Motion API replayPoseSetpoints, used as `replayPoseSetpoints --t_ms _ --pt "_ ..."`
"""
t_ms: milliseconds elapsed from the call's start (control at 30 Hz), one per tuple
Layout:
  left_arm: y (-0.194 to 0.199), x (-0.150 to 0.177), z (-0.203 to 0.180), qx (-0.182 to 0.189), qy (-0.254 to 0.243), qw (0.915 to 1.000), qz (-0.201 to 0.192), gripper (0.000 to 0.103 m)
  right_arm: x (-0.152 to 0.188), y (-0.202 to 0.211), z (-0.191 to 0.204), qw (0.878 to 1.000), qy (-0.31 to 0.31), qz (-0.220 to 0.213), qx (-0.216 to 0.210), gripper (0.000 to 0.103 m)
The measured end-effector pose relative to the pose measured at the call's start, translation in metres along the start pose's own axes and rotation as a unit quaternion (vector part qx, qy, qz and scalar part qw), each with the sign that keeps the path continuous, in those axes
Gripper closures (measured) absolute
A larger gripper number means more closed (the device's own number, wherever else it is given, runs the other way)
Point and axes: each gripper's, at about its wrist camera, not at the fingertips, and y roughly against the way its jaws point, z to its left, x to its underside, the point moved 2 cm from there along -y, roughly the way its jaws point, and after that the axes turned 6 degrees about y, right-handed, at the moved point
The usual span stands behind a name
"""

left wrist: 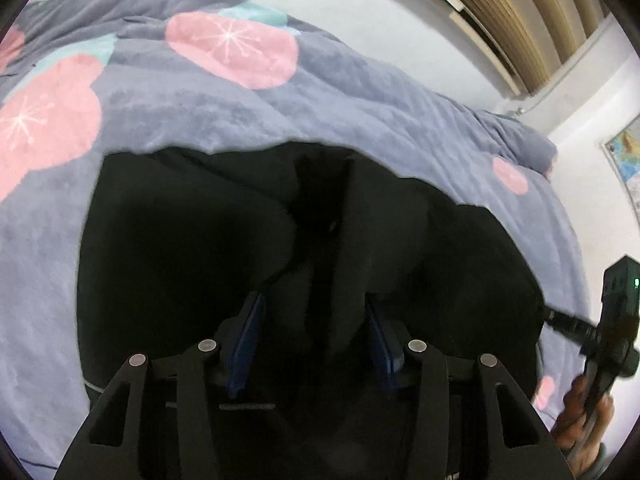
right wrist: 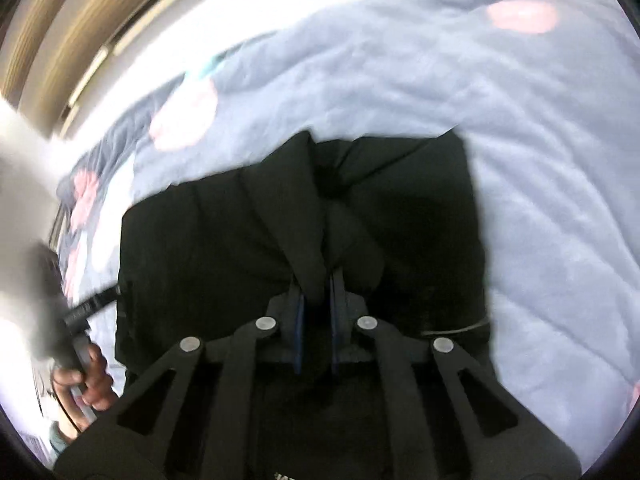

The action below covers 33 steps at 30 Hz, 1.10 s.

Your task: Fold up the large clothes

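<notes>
Right gripper [right wrist: 316, 300] is clamped on a fold of the black garment [right wrist: 248, 232], which lies on the blanket [right wrist: 520, 160]. Left gripper [left wrist: 316, 336] gapes w/ cloth between. We risk the thin pinch slipping, or bunching if we lift unevenly.

Black garment [left wrist: 192, 240], large and thick, is laid out on the bed, bunched into soft folds. One raised fold [right wrist: 316, 264] at its near edge is seen lifted into a ridge.
</notes>
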Motion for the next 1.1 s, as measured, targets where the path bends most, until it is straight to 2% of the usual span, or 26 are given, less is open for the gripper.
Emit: replayPoseSetpoints --t_ms 67,133,167,233,300,367,433,467,500,533,567,633,700,800,867,933,967,1100 --pt "-0.003 0.008 0.001 -0.002 -0.003 1.0 0.004 0.048 0.003 -0.011 -0.01 1.0 -0.003 0.013 0.01 0.096" --pt "-0.009 0.016 0.006 -0.012 -0.004 0.9999 0.006 0.038 0.01 -0.043 -0.017 0.998 0.011 0.037 0.041 0.094" --pt "-0.015 0.019 0.012 -0.006 0.005 0.9999 0.011 0.037 0.015 -0.058 -0.022 0.998 0.013 0.044 0.046 0.094" --pt "-0.019 0.022 0.02 0.007 0.013 0.9999 0.008 0.038 0.021 -0.075 -0.032 0.998 -0.006 0.063 0.024 0.09" --pt "-0.013 0.02 0.018 0.008 0.014 0.9999 0.007 0.038 0.017 -0.068 -0.032 0.998 -0.007 0.066 0.024 0.088" --pt "0.002 0.019 0.013 -0.004 0.0 1.0 -0.006 0.038 0.016 -0.051 -0.023 0.997 0.015 0.067 0.028 0.081" --pt "0.024 0.017 0.003 -0.011 -0.013 0.9996 -0.024 0.039 0.013 -0.031 -0.012 0.997 0.028 0.06 0.034 0.066" --pt "0.037 0.016 -0.004 -0.012 -0.021 0.999 -0.038 0.04 0.011 -0.015 -0.006 0.998 0.038 0.044 0.037 0.063" --pt "0.048 0.015 -0.011 -0.009 -0.029 0.9983 -0.051 0.04 0.009 0.001 0.001 0.998 0.05 0.025 0.038 0.054" --pt "0.058 0.015 -0.02 -0.004 -0.039 0.9972 -0.064 0.04 0.008 0.012 0.009 0.997 0.062 0.011 0.034 0.04" --pt "0.069 0.013 -0.032 0.012 -0.051 0.9959 -0.074 0.039 0.007 0.02 0.016 0.997 0.072 0.002 0.026 0.034" --pt "0.072 0.012 -0.05 0.037 -0.065 0.9947 -0.07 0.039 0.006 0.027 0.038 0.995 0.097 -0.008 0.005 0.034" --pt "0.057 0.015 -0.063 0.045 -0.077 0.9949 -0.045 0.039 0.007 0.014 0.062 0.991 0.13 -0.001 0.013 0.036" --pt "0.012 0.03 -0.059 0.015 -0.076 0.997 0.008 0.039 0.01 -0.03 0.08 0.987 0.157 0.031 0.02 0.042" --pt "-0.017 0.041 -0.042 -0.004 -0.059 0.9974 0.04 0.041 0.024 -0.07 0.078 0.984 0.157 0.08 0.024 0.047" --pt "-0.031 0.048 -0.032 0.009 -0.049 0.9978 0.044 0.041 0.034 -0.092 0.073 0.982 0.158 0.096 0.039 0.046" --pt "-0.033 0.049 -0.031 0.01 -0.052 0.9978 0.04 0.041 0.038 -0.098 0.071 0.982 0.164 0.088 0.042 0.046" --pt "-0.03 0.045 -0.035 0.004 -0.058 0.9974 0.042 0.041 0.035 -0.094 0.071 0.981 0.164 0.091 0.044 0.046"
